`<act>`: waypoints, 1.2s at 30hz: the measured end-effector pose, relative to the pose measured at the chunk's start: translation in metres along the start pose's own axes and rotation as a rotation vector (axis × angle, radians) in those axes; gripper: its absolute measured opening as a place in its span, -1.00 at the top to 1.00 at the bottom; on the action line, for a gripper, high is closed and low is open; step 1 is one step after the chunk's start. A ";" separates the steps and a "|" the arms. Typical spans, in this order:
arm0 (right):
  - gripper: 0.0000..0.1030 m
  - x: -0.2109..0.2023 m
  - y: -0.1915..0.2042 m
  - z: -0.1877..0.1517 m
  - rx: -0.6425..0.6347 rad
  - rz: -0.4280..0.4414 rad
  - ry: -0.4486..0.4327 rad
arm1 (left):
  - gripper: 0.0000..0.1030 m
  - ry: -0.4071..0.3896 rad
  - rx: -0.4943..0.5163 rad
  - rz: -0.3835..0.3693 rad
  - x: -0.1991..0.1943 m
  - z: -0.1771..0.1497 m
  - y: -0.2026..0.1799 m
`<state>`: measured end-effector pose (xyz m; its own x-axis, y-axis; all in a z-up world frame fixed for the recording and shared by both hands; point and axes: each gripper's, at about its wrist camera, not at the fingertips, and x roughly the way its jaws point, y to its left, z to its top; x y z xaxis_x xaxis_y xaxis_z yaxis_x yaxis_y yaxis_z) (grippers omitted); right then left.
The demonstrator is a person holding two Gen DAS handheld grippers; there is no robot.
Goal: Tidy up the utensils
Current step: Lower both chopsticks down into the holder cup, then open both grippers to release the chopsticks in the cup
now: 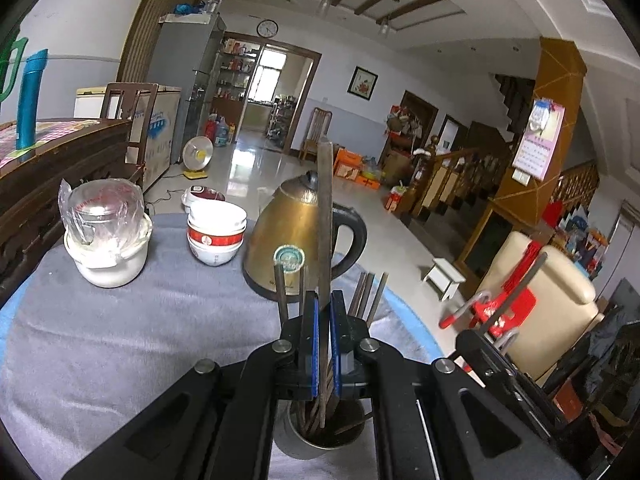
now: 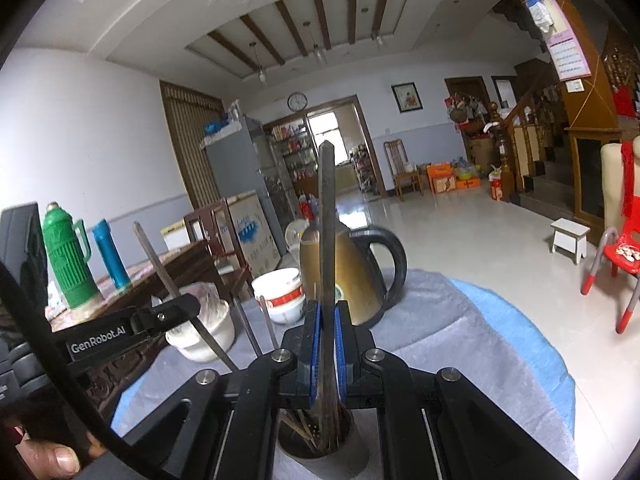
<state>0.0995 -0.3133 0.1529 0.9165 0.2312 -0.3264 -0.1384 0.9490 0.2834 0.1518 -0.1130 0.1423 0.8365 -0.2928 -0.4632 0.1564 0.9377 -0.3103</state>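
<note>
In the left wrist view my left gripper (image 1: 324, 312) is shut on a dark chopstick (image 1: 325, 216) that stands upright, its lower end in a metal cup (image 1: 316, 438) holding several chopsticks. In the right wrist view my right gripper (image 2: 325, 320) is shut on another upright dark chopstick (image 2: 327, 216) over the same metal cup (image 2: 320, 454). The left gripper (image 2: 176, 312) shows at the left of the right wrist view, holding its chopstick. The right gripper (image 1: 492, 344) shows at the right of the left wrist view.
A brass kettle (image 1: 288, 236) stands just behind the cup on the grey cloth (image 1: 120, 340). Stacked bowls (image 1: 216, 232) and a white pot with a plastic-wrapped lid (image 1: 106, 236) stand to the left. A green thermos (image 2: 66, 256) and a blue flask (image 2: 110, 254) stand on a wooden table.
</note>
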 end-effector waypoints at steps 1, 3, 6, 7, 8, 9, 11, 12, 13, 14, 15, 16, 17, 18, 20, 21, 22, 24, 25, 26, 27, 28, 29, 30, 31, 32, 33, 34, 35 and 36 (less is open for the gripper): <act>0.85 0.004 -0.001 -0.003 -0.001 0.000 0.015 | 0.89 0.014 0.007 0.004 0.005 -0.002 -0.001; 0.85 0.010 -0.002 -0.007 -0.004 0.000 0.035 | 0.89 0.031 0.015 0.015 0.010 -0.005 0.000; 0.85 0.020 -0.005 -0.013 -0.012 -0.002 0.074 | 0.89 0.060 0.023 0.029 0.019 -0.011 0.000; 0.85 0.023 -0.006 -0.016 -0.015 -0.004 0.085 | 0.89 0.068 0.024 0.032 0.021 -0.012 0.000; 0.85 0.026 -0.006 -0.017 -0.015 -0.005 0.092 | 0.89 0.076 0.025 0.034 0.023 -0.013 0.000; 0.85 0.028 -0.008 -0.019 -0.015 -0.004 0.104 | 0.89 0.087 0.029 0.038 0.025 -0.016 0.000; 0.85 0.031 -0.008 -0.021 -0.020 -0.006 0.115 | 0.89 0.099 0.035 0.041 0.028 -0.018 -0.001; 0.85 0.033 -0.008 -0.022 -0.022 -0.005 0.121 | 0.89 0.104 0.035 0.042 0.028 -0.020 -0.001; 0.85 0.034 -0.007 -0.023 -0.024 -0.005 0.127 | 0.89 0.108 0.037 0.042 0.029 -0.021 -0.001; 0.85 0.035 -0.007 -0.024 -0.028 -0.004 0.133 | 0.89 0.112 0.039 0.042 0.029 -0.021 -0.001; 0.85 0.036 -0.005 -0.025 -0.030 -0.004 0.137 | 0.89 0.116 0.041 0.043 0.030 -0.023 -0.002; 0.85 0.037 -0.005 -0.026 -0.032 -0.004 0.142 | 0.89 0.118 0.042 0.044 0.030 -0.024 -0.002; 0.85 0.039 -0.005 -0.027 -0.033 -0.002 0.146 | 0.89 0.121 0.042 0.045 0.031 -0.024 -0.001; 0.85 0.039 -0.004 -0.028 -0.036 -0.002 0.151 | 0.89 0.123 0.042 0.048 0.031 -0.025 -0.001; 0.85 0.042 -0.004 -0.029 -0.039 -0.002 0.157 | 0.89 0.128 0.041 0.050 0.031 -0.025 0.002; 0.85 0.043 -0.004 -0.029 -0.040 -0.003 0.161 | 0.89 0.130 0.039 0.052 0.032 -0.025 0.004; 0.85 0.044 -0.003 -0.030 -0.041 -0.002 0.165 | 0.89 0.134 0.036 0.053 0.032 -0.026 0.005; 0.85 0.045 -0.003 -0.031 -0.044 -0.003 0.172 | 0.89 0.144 0.032 0.054 0.033 -0.026 0.007; 0.85 0.045 -0.001 -0.031 -0.046 -0.003 0.176 | 0.89 0.149 0.031 0.054 0.034 -0.027 0.007; 0.85 0.046 -0.001 -0.032 -0.047 -0.003 0.183 | 0.89 0.155 0.031 0.054 0.035 -0.028 0.008; 0.85 0.047 -0.002 -0.033 -0.047 -0.004 0.186 | 0.89 0.160 0.031 0.054 0.036 -0.028 0.008; 0.85 0.048 -0.002 -0.034 -0.048 -0.004 0.191 | 0.89 0.165 0.030 0.055 0.037 -0.029 0.009; 0.85 0.049 -0.001 -0.035 -0.047 -0.004 0.195 | 0.89 0.169 0.028 0.055 0.037 -0.029 0.009; 0.85 0.050 -0.002 -0.036 -0.048 -0.005 0.200 | 0.89 0.173 0.027 0.055 0.039 -0.029 0.010; 0.85 0.052 -0.001 -0.037 -0.049 -0.005 0.204 | 0.89 0.179 0.027 0.056 0.040 -0.030 0.012; 0.85 0.053 -0.001 -0.037 -0.050 -0.006 0.208 | 0.89 0.183 0.027 0.056 0.041 -0.031 0.012; 0.85 0.055 -0.001 -0.037 -0.052 -0.007 0.216 | 0.89 0.190 0.028 0.056 0.042 -0.031 0.011; 0.85 0.057 0.000 -0.036 -0.053 -0.005 0.227 | 0.89 0.196 0.027 0.057 0.043 -0.032 0.011; 0.85 0.059 0.000 -0.037 -0.054 -0.005 0.238 | 0.89 0.200 0.024 0.056 0.042 -0.032 0.011; 0.83 0.061 0.000 -0.037 -0.058 -0.008 0.245 | 0.89 0.205 0.020 0.053 0.042 -0.031 0.012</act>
<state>0.1415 -0.2915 0.0999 0.8004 0.2618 -0.5393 -0.1590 0.9601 0.2301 0.1727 -0.1202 0.0930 0.7200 -0.2732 -0.6379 0.1276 0.9557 -0.2653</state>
